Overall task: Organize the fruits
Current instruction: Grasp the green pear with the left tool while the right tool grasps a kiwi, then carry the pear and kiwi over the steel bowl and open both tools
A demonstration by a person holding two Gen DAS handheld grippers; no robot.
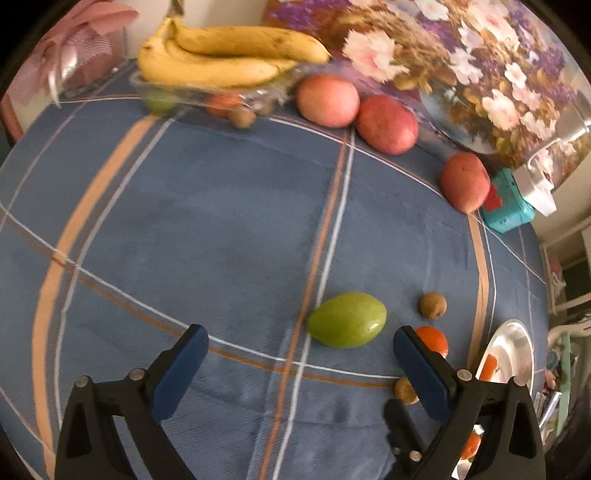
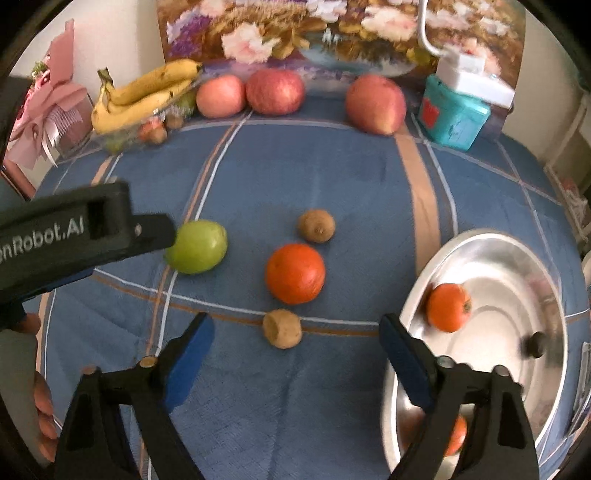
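A green fruit [image 1: 347, 319] lies on the blue checked cloth just ahead of my open, empty left gripper [image 1: 301, 354]; it also shows in the right wrist view [image 2: 197, 246], touching the left gripper's body [image 2: 74, 236]. My right gripper [image 2: 297, 347] is open and empty, with a small brown fruit [image 2: 282, 328] between its fingertips. An orange fruit [image 2: 295, 273] and a second brown fruit [image 2: 316, 225] lie beyond it. A metal bowl [image 2: 517, 258] at the right holds orange fruits [image 2: 448, 307].
Three red apples [image 2: 275, 90] line the back by a flower painting [image 2: 295, 33]. Bananas [image 2: 144, 96] rest on a clear tray with small fruits at the back left. A teal box [image 2: 452, 114] stands at the back right.
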